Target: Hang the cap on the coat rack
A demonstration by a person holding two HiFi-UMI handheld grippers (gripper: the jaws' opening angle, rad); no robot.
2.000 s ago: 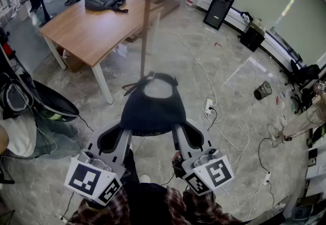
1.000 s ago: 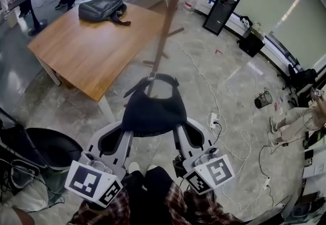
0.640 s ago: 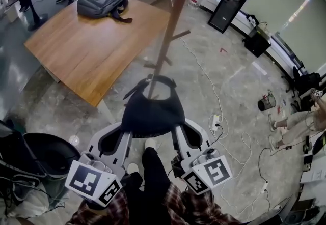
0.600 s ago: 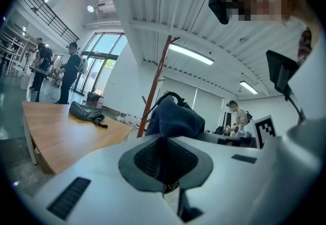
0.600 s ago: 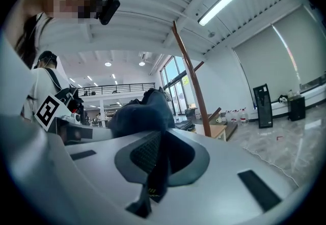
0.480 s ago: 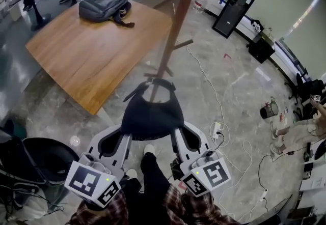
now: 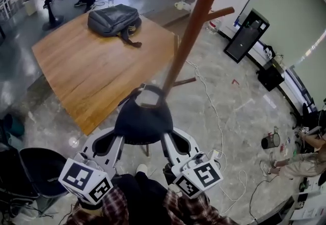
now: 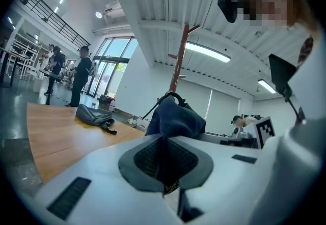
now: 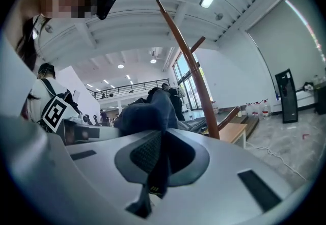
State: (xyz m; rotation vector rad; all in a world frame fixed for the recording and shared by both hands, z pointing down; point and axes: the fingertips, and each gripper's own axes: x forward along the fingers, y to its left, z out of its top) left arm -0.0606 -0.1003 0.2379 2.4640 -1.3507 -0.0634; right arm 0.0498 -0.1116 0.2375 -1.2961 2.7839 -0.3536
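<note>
Approach step: left gripper (image 8: 163, 153) and right gripper (image 9: 160, 153) both clamp the dark cap (image 7: 142, 119) (opposite edges) beside the coat rack (image 7: 194, 25). Next, I'd guess: raise it onto a peg (image 7: 222, 13).

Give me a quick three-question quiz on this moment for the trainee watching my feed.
1. True or false: the left gripper and the right gripper are both shut on the dark cap.
2. What lies on the wooden table? A) a grey backpack B) a black speaker C) a bucket
3. Short answer: does the cap hang on a peg of the coat rack yet?

Key: 1. True. 2. A. 3. No; both grippers hold it up by the rack's pole.
</note>
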